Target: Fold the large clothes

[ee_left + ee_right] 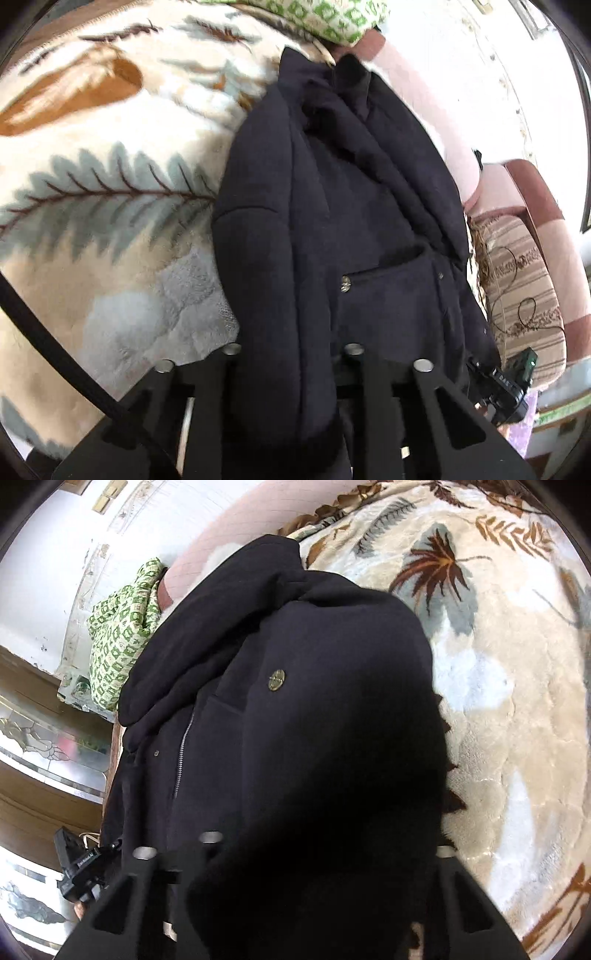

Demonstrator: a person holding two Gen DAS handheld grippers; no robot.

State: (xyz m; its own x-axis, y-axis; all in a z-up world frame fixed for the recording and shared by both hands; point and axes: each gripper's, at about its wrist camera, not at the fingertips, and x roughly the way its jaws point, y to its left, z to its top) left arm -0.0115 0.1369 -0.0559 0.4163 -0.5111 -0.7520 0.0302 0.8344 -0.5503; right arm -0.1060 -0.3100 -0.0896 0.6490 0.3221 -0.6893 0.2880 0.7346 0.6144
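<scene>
Left claw (291,354) grips a thick fold of the dark coat (343,206), which lies on the leaf-patterned blanket (110,192) near its edge. Right claw (295,845) is smothered by cloth; I cannot tell its grip. Lift both evenly, keeping the hem level.

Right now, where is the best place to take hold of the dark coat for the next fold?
Probably the dark coat at its near hem, from the near side. Each gripper already has a thick roll of hem between its fingers, and the coat lies lengthwise away over the leaf-print blanket.
</scene>
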